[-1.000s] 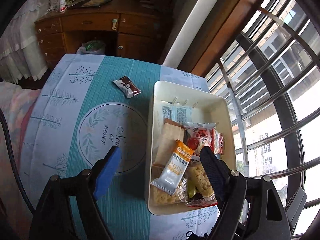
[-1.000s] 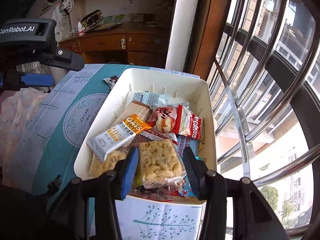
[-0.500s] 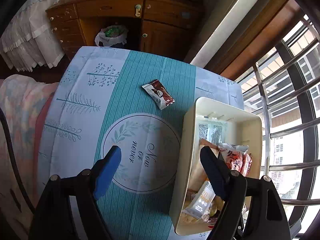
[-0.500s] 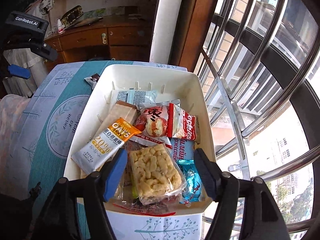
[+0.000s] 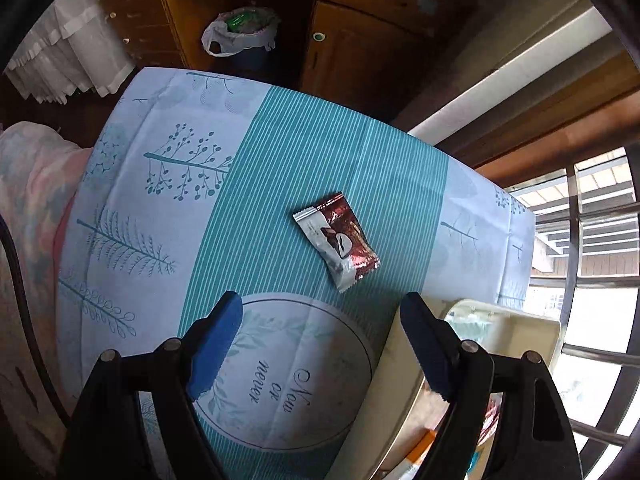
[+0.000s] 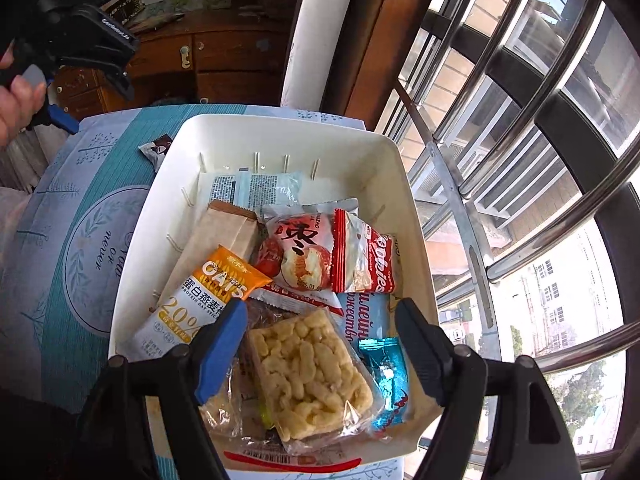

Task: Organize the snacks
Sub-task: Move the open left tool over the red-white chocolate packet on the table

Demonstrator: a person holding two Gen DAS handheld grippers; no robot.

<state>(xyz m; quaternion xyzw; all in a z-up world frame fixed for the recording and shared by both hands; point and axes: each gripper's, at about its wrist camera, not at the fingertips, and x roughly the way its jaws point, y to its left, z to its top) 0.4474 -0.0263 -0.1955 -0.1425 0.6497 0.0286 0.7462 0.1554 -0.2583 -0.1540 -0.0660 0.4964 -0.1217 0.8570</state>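
The left wrist view looks steeply down from above the tablecloth [image 5: 280,152], facing the wooden cabinet [image 5: 360,40] beyond the table's far edge. The right wrist view sits close over the white bin [image 6: 396,184], tilted toward the window bars [image 6: 540,120]. Both views share the brown wrapper [image 5: 338,240], the bin and the cloth's round emblem [image 5: 288,376].

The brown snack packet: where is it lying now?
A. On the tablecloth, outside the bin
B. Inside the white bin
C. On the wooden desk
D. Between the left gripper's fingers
A: the brown packet lies flat on the teal stripe of the tablecloth, beyond the bin and ahead of the open left gripper.
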